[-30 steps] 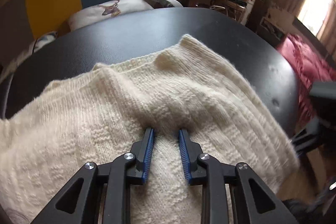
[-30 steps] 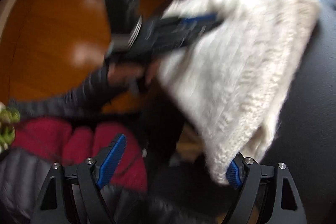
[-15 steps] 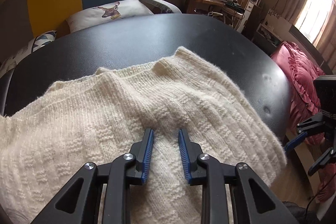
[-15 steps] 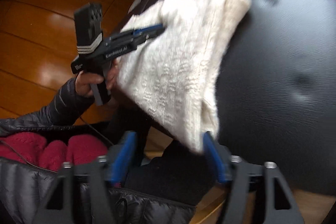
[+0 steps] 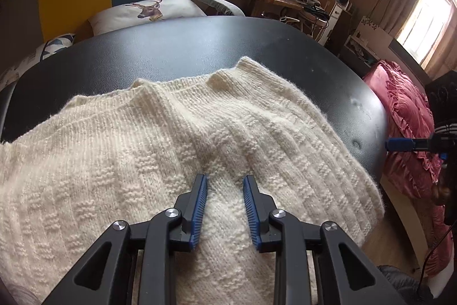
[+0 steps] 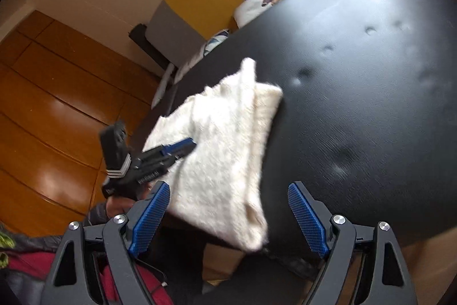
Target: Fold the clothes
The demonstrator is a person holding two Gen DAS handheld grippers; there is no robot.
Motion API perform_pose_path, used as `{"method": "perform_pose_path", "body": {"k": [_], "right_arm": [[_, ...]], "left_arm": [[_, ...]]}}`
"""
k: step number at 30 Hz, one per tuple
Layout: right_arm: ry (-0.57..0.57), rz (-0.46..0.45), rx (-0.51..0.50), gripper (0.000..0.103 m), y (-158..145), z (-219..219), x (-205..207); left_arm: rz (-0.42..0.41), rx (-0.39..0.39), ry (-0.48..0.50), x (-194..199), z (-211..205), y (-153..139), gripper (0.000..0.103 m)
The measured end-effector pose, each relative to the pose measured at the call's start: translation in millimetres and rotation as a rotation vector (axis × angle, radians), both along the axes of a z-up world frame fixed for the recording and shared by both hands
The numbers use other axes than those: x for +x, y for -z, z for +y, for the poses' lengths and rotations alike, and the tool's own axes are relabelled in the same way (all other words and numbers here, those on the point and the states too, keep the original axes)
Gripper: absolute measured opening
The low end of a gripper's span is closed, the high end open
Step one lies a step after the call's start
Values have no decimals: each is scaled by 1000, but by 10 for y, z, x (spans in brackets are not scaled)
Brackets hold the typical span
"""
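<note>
Item: cream knitted sweater [image 5: 177, 150], folded on the black table [image 5: 200, 47], near its front edge; one corner overhangs that edge in the right wrist view.
Left claw: my left gripper [image 5: 225, 179] has its blue pads part-way apart, tips resting on the knit with a strip of wool between them; I cannot tell whether they pinch it or only press down.
Right claw: my right gripper [image 6: 228, 192] is released, jaws wide and just reopened after narrowing briefly, nothing between the pads.
Left pose: angled steeply down onto the middle of the garment.
Right pose: off the table's edge, tilted moderately down, looking across the sweater's overhanging corner.
Risk one: the overhanging corner could drag the fold off the edge if my left claw lifts.
Risk two: a careless right approach may snag loose knit and undo the fold.
Risk three: both claws share a small area; collision likely.
</note>
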State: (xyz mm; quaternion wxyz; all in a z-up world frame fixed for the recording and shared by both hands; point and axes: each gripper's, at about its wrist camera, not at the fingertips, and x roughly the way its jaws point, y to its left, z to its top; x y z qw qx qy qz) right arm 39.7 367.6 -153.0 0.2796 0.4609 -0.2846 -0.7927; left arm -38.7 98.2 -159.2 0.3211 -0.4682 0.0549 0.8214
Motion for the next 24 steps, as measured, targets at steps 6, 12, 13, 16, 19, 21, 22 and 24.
{"method": "perform_pose_path", "body": {"k": [6, 12, 13, 16, 19, 21, 22, 24], "right_arm": [[-35, -2, 25, 86, -127, -243, -223], [-135, -21, 100, 86, -129, -714, -342], [-134, -21, 100, 86, -130, -731, -334], [-89, -14, 61, 86, -105, -623, -318], [-31, -6, -15, 86, -25, -428, -388], [-6, -9, -50, 86, 43, -343, -518], [0, -12, -62, 86, 78, -332, -603], [-3, -14, -64, 86, 128, -363, -786]], "left_arm": [[15, 9, 17, 13, -27, 37, 26], [26, 4, 16, -36, -44, -34, 26], [41, -4, 22, -7, -47, -60, 26], [78, -3, 46, 80, -78, -141, 27], [102, 7, 41, 71, -133, -209, 27], [87, 39, 22, 12, -186, -243, 27], [88, 54, 19, 4, -197, -258, 27], [95, 57, 19, -6, -191, -262, 27]]}}
